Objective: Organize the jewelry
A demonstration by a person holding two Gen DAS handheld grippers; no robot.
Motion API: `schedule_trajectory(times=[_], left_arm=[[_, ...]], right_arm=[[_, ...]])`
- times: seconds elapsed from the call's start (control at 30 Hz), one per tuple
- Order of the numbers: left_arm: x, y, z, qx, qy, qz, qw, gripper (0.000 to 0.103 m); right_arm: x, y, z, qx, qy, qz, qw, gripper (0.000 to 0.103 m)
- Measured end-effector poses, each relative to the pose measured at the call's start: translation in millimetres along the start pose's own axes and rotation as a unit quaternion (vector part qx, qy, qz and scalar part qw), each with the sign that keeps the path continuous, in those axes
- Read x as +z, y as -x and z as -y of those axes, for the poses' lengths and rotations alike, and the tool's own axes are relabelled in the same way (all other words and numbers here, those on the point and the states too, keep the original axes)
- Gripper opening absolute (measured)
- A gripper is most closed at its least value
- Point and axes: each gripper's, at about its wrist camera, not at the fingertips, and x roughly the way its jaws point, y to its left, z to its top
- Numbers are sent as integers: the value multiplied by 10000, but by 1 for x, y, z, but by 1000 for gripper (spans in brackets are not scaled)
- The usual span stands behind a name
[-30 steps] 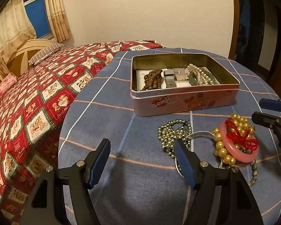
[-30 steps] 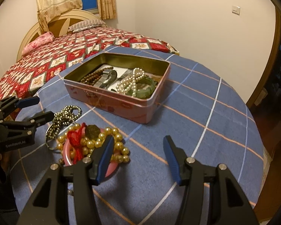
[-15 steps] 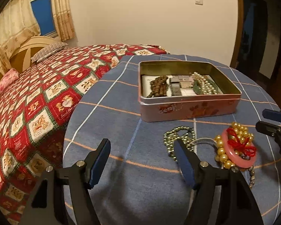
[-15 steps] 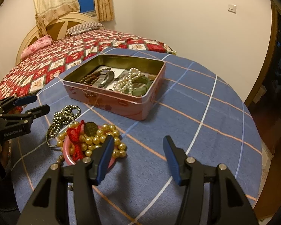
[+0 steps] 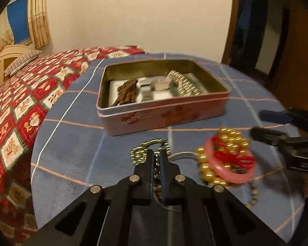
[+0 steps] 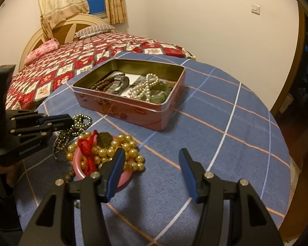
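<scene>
Tabletop unchanged; left hand-held gripper (image 5: 157,161) has just closed.

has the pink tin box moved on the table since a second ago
No. In the right wrist view the pink tin sits on the same checked lines of the tablecloth as before, beside the bed; only the camera shifted slightly.

One round table (image 6: 225,123) under a blue checked cloth. One open pink tin (image 6: 133,110), holding one brown bead string (image 6: 101,83), one watch (image 6: 121,83), one pearl string (image 6: 142,88), one green bangle (image 6: 161,96). Loose on the cloth: one dark metallic bead chain (image 6: 76,126), one gold bead string (image 6: 117,150), one pink bangle (image 5: 229,165) with red cord. Two grippers (image 6: 152,174) (image 5: 157,160). One bed (image 6: 71,61), two pillows.
</scene>
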Motion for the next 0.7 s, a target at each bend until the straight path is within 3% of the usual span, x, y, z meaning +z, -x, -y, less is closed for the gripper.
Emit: schedule_trajectory(times=[0.3,0.53,0.7], left_arm=[[11,46,-1,314,-103,602,9976,4],[18,66,-9,212,93,889,9958,4],[30,88,-8,106,42,1213,9925,4]], right_arm=[[4,3,-3,130,-32,95,9999,58],[12,5,-32,575,289,201,9977,58],[12,-6,-47,660,486,84,9966,58]])
